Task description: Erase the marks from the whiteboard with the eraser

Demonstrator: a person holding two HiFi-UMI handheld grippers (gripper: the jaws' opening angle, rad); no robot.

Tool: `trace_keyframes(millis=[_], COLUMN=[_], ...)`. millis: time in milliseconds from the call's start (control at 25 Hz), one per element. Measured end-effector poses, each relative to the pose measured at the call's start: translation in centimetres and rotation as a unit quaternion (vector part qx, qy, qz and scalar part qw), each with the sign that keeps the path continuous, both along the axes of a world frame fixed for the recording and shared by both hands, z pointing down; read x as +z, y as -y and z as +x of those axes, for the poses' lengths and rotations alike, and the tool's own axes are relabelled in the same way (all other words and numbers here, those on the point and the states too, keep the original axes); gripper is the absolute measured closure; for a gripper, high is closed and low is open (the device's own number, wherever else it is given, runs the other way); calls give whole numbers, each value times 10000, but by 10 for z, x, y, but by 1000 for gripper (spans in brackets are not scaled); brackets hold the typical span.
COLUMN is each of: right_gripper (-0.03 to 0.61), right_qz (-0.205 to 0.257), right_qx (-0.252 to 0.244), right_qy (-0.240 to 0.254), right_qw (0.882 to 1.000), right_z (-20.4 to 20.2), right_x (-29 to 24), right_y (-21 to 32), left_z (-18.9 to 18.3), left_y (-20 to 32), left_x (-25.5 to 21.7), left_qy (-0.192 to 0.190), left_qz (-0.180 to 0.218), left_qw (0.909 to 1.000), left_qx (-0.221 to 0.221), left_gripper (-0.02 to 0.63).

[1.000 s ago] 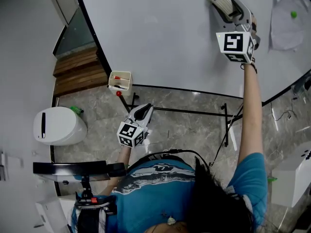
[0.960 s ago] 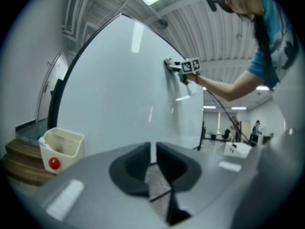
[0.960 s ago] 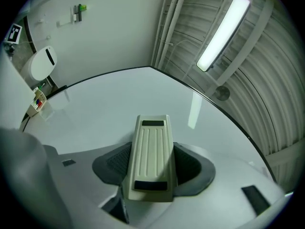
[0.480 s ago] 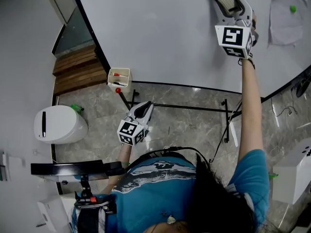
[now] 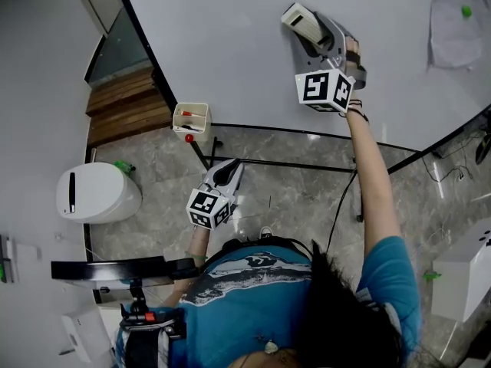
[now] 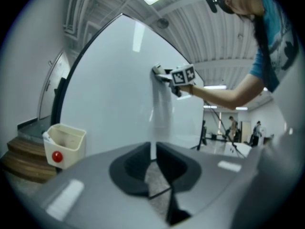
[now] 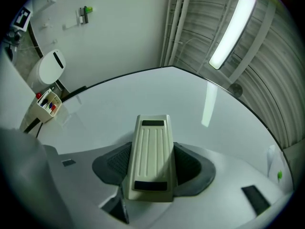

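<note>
Pinching ribbed beige plastic eraser [image 7: 151,151] in right claw [image 5: 316,38], flat against glossy white whiteboard [image 5: 230,44]. Holding left claw [image 6: 153,152] pressed together, empty.

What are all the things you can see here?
whiteboard: one, white with a black edge, filling the top of the head view
eraser: one, cream, against the whiteboard
pen box: one, cream, at the whiteboard's lower edge, markers inside
paper sheet: one, white, on the whiteboard's far right under a green magnet
rounded container: one, white, on the floor at left
wooden steps: one set, brown, by the whiteboard's left edge
right gripper: one, shut on the eraser
left gripper: one, shut, empty, held low
</note>
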State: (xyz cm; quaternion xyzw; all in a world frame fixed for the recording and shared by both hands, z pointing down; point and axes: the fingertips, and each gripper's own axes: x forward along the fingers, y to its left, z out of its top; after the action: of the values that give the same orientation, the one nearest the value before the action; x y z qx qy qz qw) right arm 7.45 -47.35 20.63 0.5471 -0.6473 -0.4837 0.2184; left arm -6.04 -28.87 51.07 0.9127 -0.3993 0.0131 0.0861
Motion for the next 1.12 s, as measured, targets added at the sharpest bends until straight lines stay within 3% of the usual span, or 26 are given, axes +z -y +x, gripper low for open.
trace_keyframes(millis=[160,360,560,880,1120], right_gripper=[316,316,316,316,316], right_qz=[-224,-431,-749,-858,-755], right_qx=[-34,27,-57,-203,-93], right_qy=[-193,-1055,-1333,-1482,-1224], right_qw=[9996,9935,9882,9850,9896], right_z=[-29,-62,-76,-77,-56], right_x=[63,142,186,189,144], right_y=[7,15,20,23,16], left_z=[-7,-10,-12,-15,-11], left_y=[2,1,1,3,1], left_x=[2,4,7,8,8], left_qy=[1,-5,-14,-32,-22], left_qz=[-51,-61,-106,-108,-141], left_qw=[9999,9999,9998,9997,9997], left_qx=[-109,-117,-175,-227,-209], left_gripper=[588,589,588,589,589])
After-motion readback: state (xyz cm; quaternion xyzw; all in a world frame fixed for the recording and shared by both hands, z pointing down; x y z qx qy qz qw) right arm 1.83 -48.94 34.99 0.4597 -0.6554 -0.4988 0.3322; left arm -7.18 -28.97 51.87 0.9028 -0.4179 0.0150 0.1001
